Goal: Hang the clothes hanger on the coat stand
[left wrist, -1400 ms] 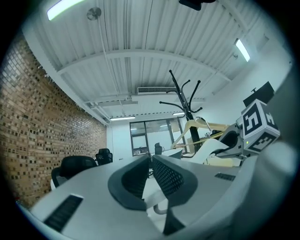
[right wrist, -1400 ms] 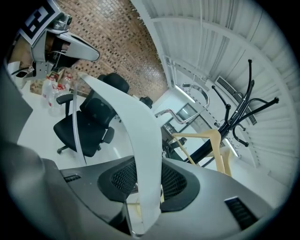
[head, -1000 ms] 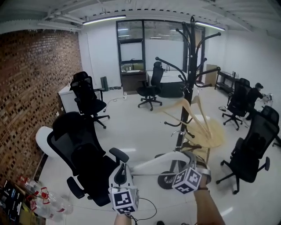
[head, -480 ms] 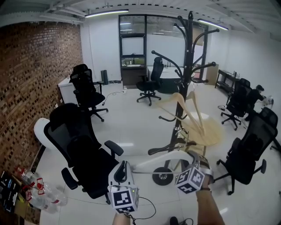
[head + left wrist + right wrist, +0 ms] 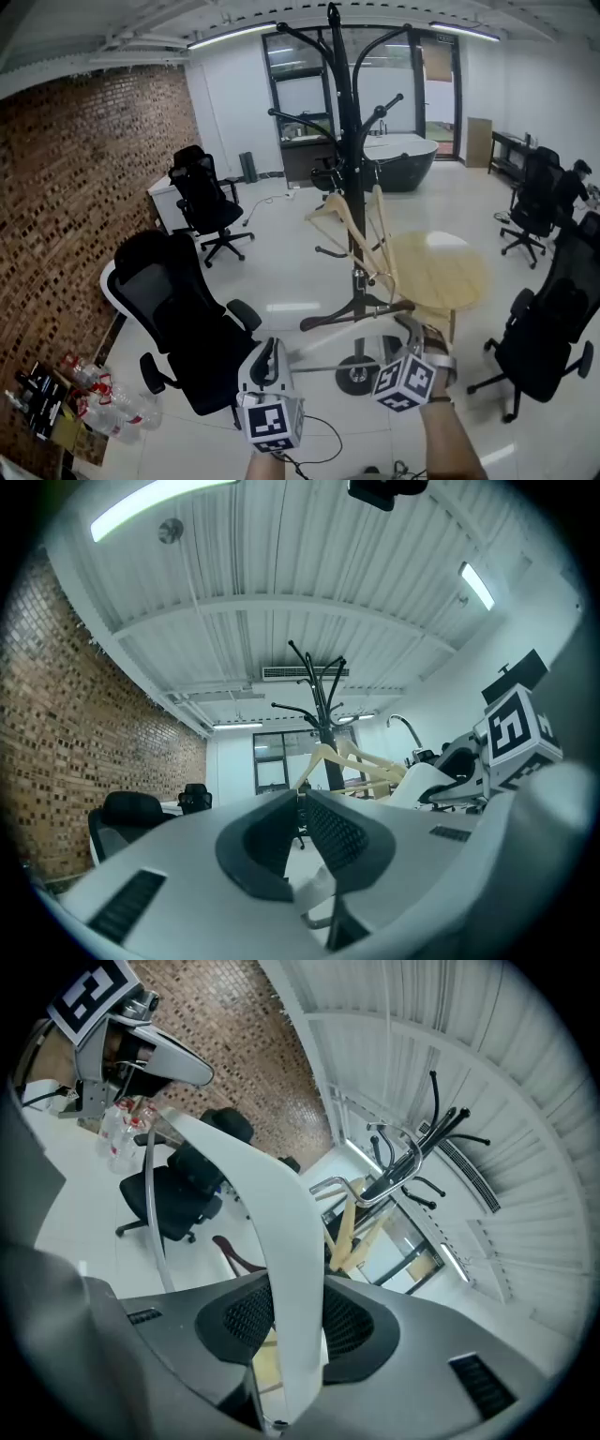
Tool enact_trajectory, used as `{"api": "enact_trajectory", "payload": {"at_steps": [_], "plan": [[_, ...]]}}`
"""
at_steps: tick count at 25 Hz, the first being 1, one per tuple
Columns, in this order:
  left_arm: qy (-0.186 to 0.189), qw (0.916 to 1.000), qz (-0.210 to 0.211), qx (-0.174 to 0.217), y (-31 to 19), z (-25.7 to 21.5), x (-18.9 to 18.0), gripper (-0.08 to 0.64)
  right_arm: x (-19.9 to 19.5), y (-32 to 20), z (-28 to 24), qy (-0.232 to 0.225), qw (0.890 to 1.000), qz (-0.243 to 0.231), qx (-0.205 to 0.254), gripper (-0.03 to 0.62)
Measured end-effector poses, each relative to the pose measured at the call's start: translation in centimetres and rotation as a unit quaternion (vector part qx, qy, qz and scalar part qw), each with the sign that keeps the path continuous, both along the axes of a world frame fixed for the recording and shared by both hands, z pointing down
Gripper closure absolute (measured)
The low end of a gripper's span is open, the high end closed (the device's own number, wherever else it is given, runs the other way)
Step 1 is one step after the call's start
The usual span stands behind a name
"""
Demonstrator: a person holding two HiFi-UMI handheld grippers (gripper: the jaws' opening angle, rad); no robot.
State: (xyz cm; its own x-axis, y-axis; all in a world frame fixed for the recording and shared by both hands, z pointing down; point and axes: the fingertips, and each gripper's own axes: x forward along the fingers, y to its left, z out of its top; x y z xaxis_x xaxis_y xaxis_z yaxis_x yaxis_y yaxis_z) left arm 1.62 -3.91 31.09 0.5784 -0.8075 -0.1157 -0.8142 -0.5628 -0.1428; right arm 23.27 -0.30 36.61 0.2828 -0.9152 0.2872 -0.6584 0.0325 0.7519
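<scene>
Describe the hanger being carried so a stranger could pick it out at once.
Find the tall black coat stand in the middle of the office floor. Just in front of its base, closest to the camera, the right hand-held gripper clamps the white hanger. It is the only white one and the only one off the stand. The wooden hangers are tan and hang on the stand.

A black coat stand (image 5: 343,141) rises mid-frame with pale wooden hangers (image 5: 364,230) on its lower hooks and a round wooden table (image 5: 445,274) just beside it. Below, the right gripper (image 5: 409,330) appears to grip a white hanger (image 5: 347,339), which stretches toward the left gripper (image 5: 270,349).
</scene>
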Motion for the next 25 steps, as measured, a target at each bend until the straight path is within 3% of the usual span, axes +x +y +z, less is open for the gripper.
{"api": "enact_trajectory", "payload": {"at_steps": [7, 17, 21, 25], "plan": [[-0.015, 0.9999, -0.004, 0.001, 1.9, 0.0, 2.4, 0.514, 2.2, 1.7, 2.4, -0.013, 1.000, -0.013, -0.015, 0.474], [0.008, 0.9987, 0.049, -0.011, 3.4, 1.2, 4.1, 0.514, 3.6, 5.4, 3.7, 0.002, 0.999, 0.026, -0.034, 0.474], [-0.001, 0.9981, 0.059, -0.019, 3.8, 1.5, 5.0, 0.515, 4.6, 6.2, 3.8, 0.005, 0.999, 0.034, -0.041, 0.474], [-0.005, 0.9988, 0.049, -0.008, 4.4, 1.6, 8.5, 0.515, 8.0, 6.6, 4.8, -0.003, 0.999, 0.022, -0.034, 0.474]]}}
